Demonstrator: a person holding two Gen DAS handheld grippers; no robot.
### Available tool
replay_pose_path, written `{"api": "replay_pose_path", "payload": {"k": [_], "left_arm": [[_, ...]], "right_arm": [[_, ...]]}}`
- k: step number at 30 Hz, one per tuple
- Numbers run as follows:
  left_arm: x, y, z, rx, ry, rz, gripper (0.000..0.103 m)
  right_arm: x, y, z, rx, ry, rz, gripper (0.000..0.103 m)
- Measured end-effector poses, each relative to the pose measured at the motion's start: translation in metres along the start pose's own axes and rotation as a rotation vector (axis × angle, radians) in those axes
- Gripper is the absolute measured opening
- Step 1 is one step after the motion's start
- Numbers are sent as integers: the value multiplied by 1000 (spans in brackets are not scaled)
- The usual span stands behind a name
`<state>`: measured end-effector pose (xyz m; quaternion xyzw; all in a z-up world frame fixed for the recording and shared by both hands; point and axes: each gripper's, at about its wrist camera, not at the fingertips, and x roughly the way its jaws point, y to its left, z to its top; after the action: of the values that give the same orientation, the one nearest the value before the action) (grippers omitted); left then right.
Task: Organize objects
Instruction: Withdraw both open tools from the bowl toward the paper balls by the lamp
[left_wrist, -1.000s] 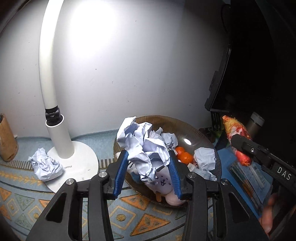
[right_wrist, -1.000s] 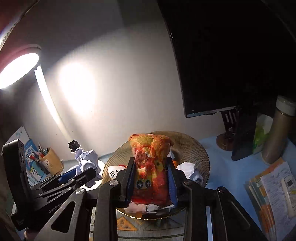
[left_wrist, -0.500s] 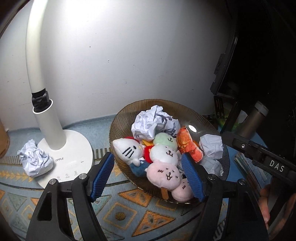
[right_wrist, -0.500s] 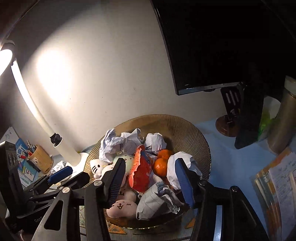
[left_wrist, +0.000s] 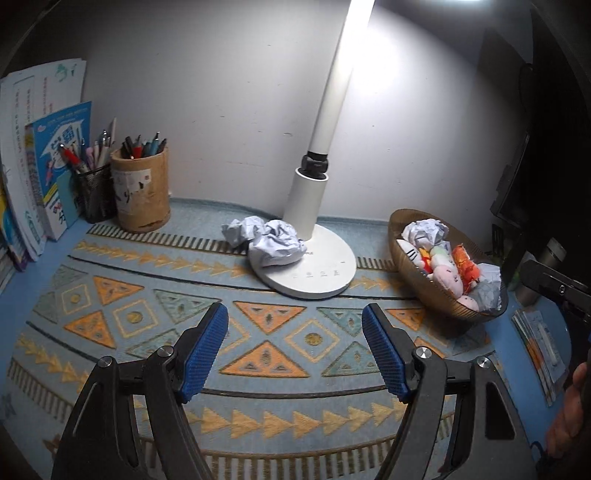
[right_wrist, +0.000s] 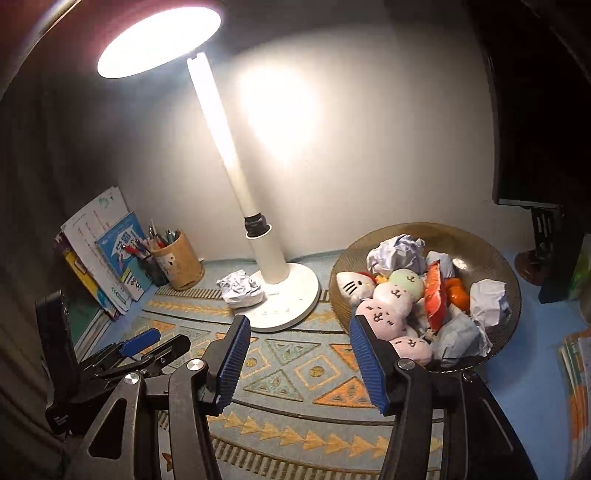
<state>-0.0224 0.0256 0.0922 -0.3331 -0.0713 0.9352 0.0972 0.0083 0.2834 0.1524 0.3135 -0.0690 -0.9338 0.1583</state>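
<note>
A brown ribbed bowl (left_wrist: 424, 291) (right_wrist: 491, 243) on the right holds plush toys (right_wrist: 388, 295), crumpled paper balls (right_wrist: 397, 251), an orange-red snack packet (right_wrist: 434, 295) and small oranges (right_wrist: 456, 291). Another crumpled paper ball (left_wrist: 269, 240) (right_wrist: 240, 288) lies against the lamp base, outside the bowl. My left gripper (left_wrist: 295, 347) is open and empty above the patterned mat, back from that paper. My right gripper (right_wrist: 299, 362) is open and empty, just left of the bowl's near rim. The left gripper also shows in the right wrist view (right_wrist: 140, 343).
A white desk lamp (left_wrist: 314, 258) (right_wrist: 273, 288) stands mid-table on a patterned mat (left_wrist: 266, 354). Pen holders (left_wrist: 142, 192) and books (left_wrist: 44, 177) stand at the far left. A dark monitor (right_wrist: 535, 110), a flask (left_wrist: 543, 269) and papers (left_wrist: 539, 343) are on the right.
Both grippers let go of their loads, the paper ball and the snack packet, into the bowl, opened, then pulled back and swung left, away from the bowl.
</note>
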Motion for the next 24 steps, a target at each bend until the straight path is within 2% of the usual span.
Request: {"api": "replay_pose_path", "payload": {"k": [3, 7, 10, 12, 15, 24], "left_arm": [[12, 28, -20, -46, 18, 97, 73], [24, 50, -41, -99, 27, 158, 73], [25, 56, -48, -140, 28, 155, 73], [22, 54, -48, -133, 1, 155, 73], [30, 55, -47, -130, 43, 139, 73], [30, 57, -48, -148, 33, 140, 73]], "right_arm": [[31, 24, -27, -33, 60, -3, 58], [81, 37, -69, -81, 135, -36, 58], [105, 32, -86, -66, 190, -22, 58], [109, 29, -89, -65, 177, -43, 58], [110, 28, -91, -68, 163, -66, 58], [110, 40, -93, -136, 163, -74, 60]]}}
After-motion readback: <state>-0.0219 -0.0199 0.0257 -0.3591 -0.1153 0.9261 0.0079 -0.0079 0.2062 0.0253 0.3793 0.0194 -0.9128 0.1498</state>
